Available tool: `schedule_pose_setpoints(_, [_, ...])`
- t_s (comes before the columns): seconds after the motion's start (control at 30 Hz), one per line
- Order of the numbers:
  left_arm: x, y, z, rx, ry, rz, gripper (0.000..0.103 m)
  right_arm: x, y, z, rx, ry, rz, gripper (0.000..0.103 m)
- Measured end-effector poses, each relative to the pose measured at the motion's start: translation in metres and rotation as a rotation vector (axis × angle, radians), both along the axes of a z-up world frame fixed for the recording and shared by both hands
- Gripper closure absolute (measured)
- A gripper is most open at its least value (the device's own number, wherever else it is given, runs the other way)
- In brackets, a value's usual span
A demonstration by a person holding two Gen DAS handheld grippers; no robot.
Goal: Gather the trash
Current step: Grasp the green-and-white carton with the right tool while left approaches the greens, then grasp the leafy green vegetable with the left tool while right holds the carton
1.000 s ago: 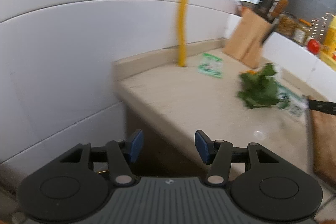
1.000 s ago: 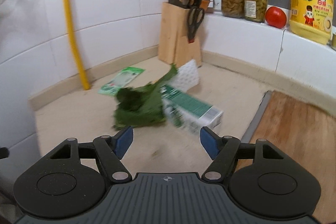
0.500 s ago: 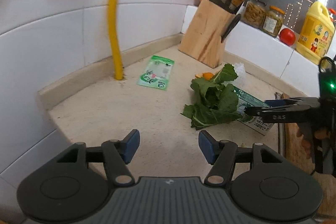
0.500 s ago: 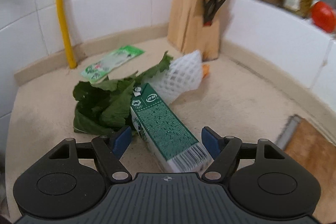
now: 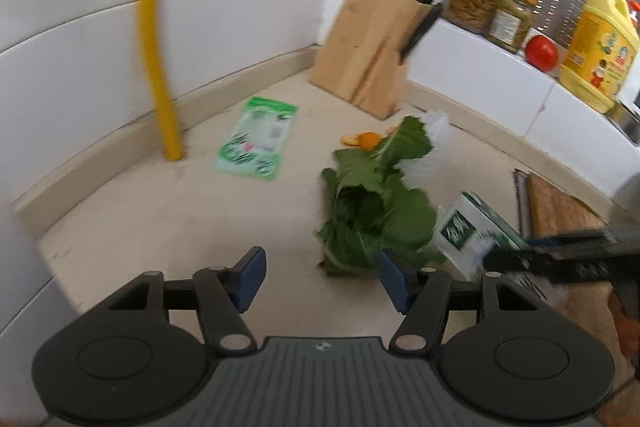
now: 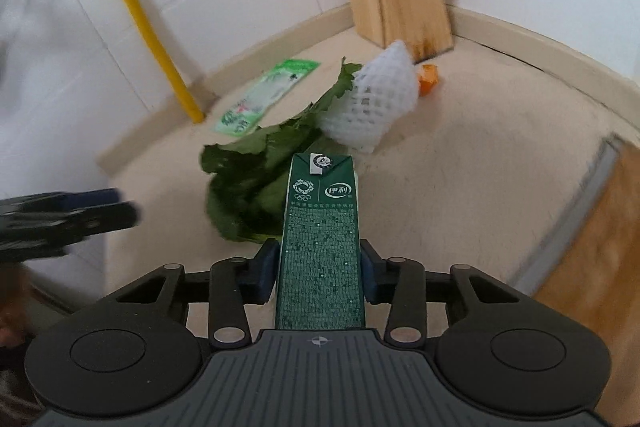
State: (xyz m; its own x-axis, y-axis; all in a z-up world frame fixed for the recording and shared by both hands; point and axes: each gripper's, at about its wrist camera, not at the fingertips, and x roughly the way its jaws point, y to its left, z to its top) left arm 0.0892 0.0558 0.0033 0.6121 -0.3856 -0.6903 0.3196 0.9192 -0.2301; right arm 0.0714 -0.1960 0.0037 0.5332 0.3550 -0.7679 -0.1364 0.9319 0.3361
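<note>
Left wrist view: your left gripper (image 5: 320, 277) hangs over the beige counter (image 5: 168, 219) with its jaws apart and nothing between the 2 blue pads (image 5: 251, 277); the bunch of green leaves (image 5: 376, 211) lies just ahead of the right-hand pad, its near end almost level with that fingertip, so the bunch sits ahead and to the right of the gap, not inside it; the green-and-white wrapper (image 5: 256, 143) lies flat farther off, ahead and to the left, near the foot of the yellow pipe (image 5: 158, 39); orange peel (image 5: 362, 139) rests beyond the leaves, before the knife block (image 5: 368, 63); at the right edge your right gripper (image 5: 516, 257) reaches in, blurred, at the green carton (image 5: 464, 227).

Right wrist view: your right gripper (image 6: 320, 271) has the green carton (image 6: 320, 235) lengthwise between its 2 pads; the jaws are closing, and both pads (image 6: 264, 273) lie against the carton's long sides; the carton's top end points away from you, toward the white foam net (image 6: 372, 103); the leaves (image 6: 256, 183) lie just left of the carton, touching it; the wrapper (image 6: 264, 97) is beyond them near the pipe (image 6: 140, 15); the peel (image 6: 427, 78) is just right of the net; your left gripper (image 6: 80, 211) shows blurred at the left edge, beside the leaves; a wooden board (image 6: 592, 243) lies at the right.
</note>
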Motion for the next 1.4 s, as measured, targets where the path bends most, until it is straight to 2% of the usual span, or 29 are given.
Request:
schedule_pose_setpoints(0.1, [0.015,-0.017,-0.004,0.015,0.003,-0.051,0.045,-0.016,-0.005,0.003,0.039,-0.001,-0.033,0.055])
schedule_pose_setpoints(0.2, [0.035,-0.036,-0.012,0.047,0.013,-0.078,0.045,-0.021,-0.001,0.002,0.019,-0.022,-0.042,0.054])
schedule_pose_setpoints(0.47, [0.074,-0.057,-0.032,0.043,0.058,-0.048,0.047,-0.005,-0.001,-0.016,0.038,0.024,-0.066,0.054])
schedule_pose_setpoints(0.53, [0.08,-0.057,-0.034,0.029,0.06,-0.038,0.054,-0.004,-0.001,-0.018,0.044,0.026,-0.071,0.054])
schedule_pose_setpoints(0.63, [0.088,-0.059,-0.042,0.049,0.103,-0.04,0.081,-0.002,-0.002,-0.019,0.052,0.026,-0.077,0.054])
schedule_pose_setpoints(0.67, [0.089,-0.059,-0.045,0.064,0.116,-0.036,0.094,-0.002,-0.001,-0.02,0.053,0.026,-0.08,0.054])
schedule_pose_setpoints(0.7, [0.088,-0.056,-0.046,0.072,0.124,-0.032,0.097,-0.002,-0.001,-0.02,0.052,0.026,-0.08,0.054])
schedule_pose_setpoints(0.97, [0.042,-0.013,-0.025,0.042,0.123,-0.059,0.099,-0.008,0.0,-0.019,0.078,0.045,-0.08,0.054])
schedule_pose_setpoints(1.13, [0.013,0.023,-0.006,-0.023,0.126,-0.035,0.099,-0.013,0.004,-0.016,0.098,0.058,-0.081,0.055])
schedule_pose_setpoints(1.33, [0.01,0.051,0.002,-0.051,0.105,0.024,0.098,-0.012,0.012,-0.017,0.086,0.066,-0.068,0.055])
schedule_pose_setpoints(1.4, [0.017,0.046,-0.002,-0.058,0.108,0.023,0.092,-0.011,0.015,-0.016,0.075,0.063,-0.06,0.054])
